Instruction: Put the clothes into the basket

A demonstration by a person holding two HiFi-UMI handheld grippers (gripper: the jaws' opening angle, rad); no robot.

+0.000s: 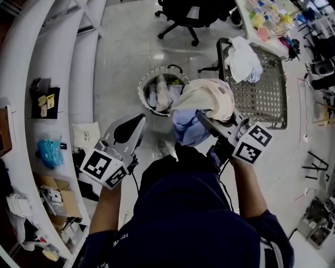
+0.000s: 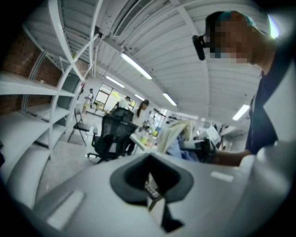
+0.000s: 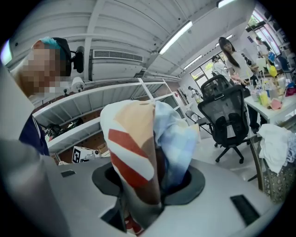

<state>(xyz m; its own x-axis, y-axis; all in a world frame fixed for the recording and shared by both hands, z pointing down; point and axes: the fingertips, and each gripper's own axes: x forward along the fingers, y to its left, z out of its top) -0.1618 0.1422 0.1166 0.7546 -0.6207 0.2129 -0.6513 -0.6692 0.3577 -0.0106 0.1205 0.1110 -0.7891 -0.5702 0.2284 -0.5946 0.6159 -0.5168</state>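
Note:
My right gripper [image 1: 203, 117] is shut on a bundle of clothes [image 1: 207, 97]: a cream piece on top and a light blue piece [image 1: 188, 131] hanging under it. The right gripper view shows a cream, red and white striped cloth [image 3: 132, 143] and a blue cloth [image 3: 178, 139] standing up out of the right gripper [image 3: 148, 187]. The bundle hangs just right of the round basket [image 1: 140, 91] on the floor, which holds several clothes. My left gripper [image 1: 137, 121] is shut and empty, lower left of the basket; in its own view the left gripper [image 2: 150, 185] holds nothing.
A metal mesh cart [image 1: 267, 89] stands right of the basket with a white garment [image 1: 243, 60] draped on its corner. White shelving [image 1: 47, 104] curves along the left. A black office chair [image 1: 191, 13] and a cluttered desk [image 1: 267, 21] are beyond.

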